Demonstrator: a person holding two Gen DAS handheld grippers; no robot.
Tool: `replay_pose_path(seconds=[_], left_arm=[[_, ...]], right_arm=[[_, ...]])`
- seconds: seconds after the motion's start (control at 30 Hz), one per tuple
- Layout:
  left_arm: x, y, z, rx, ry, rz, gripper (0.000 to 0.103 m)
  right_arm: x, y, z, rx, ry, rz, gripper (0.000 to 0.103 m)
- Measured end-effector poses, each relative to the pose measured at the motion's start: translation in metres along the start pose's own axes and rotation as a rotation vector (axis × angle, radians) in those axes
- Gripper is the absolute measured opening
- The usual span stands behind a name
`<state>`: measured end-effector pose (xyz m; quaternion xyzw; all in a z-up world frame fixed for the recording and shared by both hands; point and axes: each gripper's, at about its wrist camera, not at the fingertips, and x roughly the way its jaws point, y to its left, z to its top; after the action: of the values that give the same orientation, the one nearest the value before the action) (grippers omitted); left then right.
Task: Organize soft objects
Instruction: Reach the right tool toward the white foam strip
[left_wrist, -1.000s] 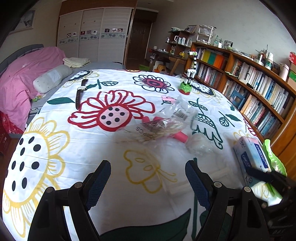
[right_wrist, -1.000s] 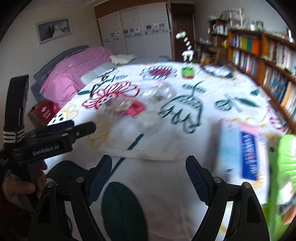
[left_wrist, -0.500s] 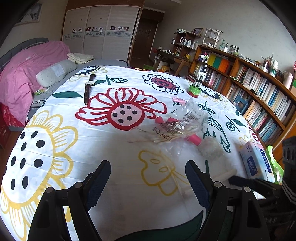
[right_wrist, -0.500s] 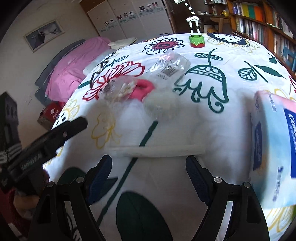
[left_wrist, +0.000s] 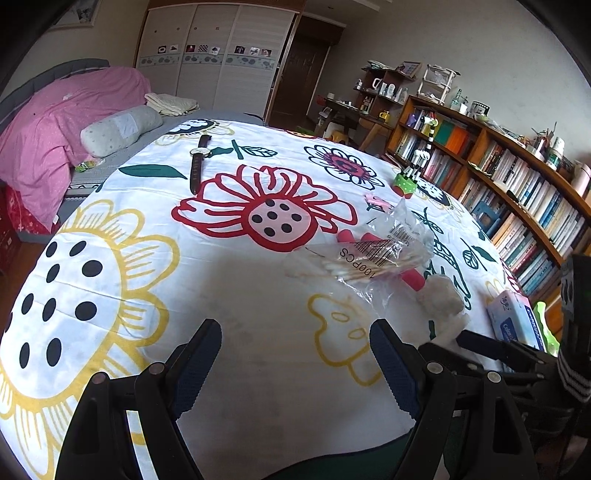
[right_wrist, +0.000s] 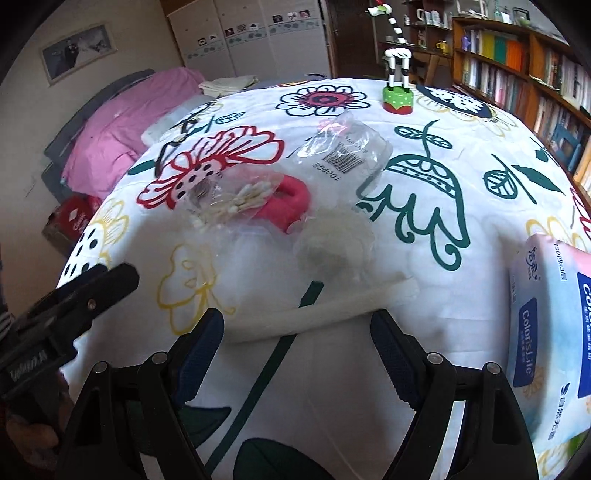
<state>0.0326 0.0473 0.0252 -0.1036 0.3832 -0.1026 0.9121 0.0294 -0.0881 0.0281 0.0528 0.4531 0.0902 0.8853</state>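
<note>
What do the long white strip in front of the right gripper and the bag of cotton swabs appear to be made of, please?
White strip: apparently soft matte fabric or folded tissue; its surface looks fuzzy, its edges limp and slightly bent. Which one is unclear.
Bag of cotton swabs: thin clear glossy plastic film; it is crinkled, shows highlights, and the swabs are visible through it.

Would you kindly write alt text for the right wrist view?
The open right gripper hovers over a floral tablecloth, just short of a white roll. Beyond lie a cotton ball bag, a swab bag and a pink object; a tissue pack is at right.
</note>
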Motion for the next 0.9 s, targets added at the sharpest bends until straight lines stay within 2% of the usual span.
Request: replay_pose_path(seconds=[0.23,0.3,0.37,0.4,0.47,0.5,0.57,0.77,0.9], left_arm=[[0.002,0.001,-0.001,0.002,-0.002,0.007,0.086],[0.001,0.0,-0.001,0.011,-0.004,0.009,0.086],[0.0,-0.001,-0.001,0.013,-0.007,0.008,0.086],[0.0,0.0,-0.001,0.012,-0.007,0.007,0.086],[0.0,0.001,0.0,0.008,-0.006,0.006,0.086],[0.0,0.001,0.0,0.007,-0.005,0.006,0.086],[0.001,0.001,0.0,0.007,-0.004,0.007,0.086],[0.0,-0.002,0.0,0.015,-0.005,0.006,0.086],[0.0,-0.006,0.0,0.029,-0.005,0.007,0.086]], right_arm=[[0.006,0.0,0.006,0.017,0.012,-0.065,0.082],[0.01,0.007,0.007,-0.022,0.004,-0.111,0.078],[0.012,0.016,0.004,-0.082,-0.004,-0.165,0.069],[0.011,0.017,0.002,-0.094,-0.011,-0.161,0.066],[0.007,0.019,-0.001,-0.116,-0.013,-0.15,0.048],[0.005,0.019,-0.003,-0.121,-0.013,-0.144,0.044],[-0.001,0.016,-0.007,-0.124,-0.011,-0.125,0.027],[-0.016,0.0,-0.021,-0.093,0.003,-0.052,0.015],[-0.024,-0.01,-0.024,-0.055,-0.003,0.005,0.01]])
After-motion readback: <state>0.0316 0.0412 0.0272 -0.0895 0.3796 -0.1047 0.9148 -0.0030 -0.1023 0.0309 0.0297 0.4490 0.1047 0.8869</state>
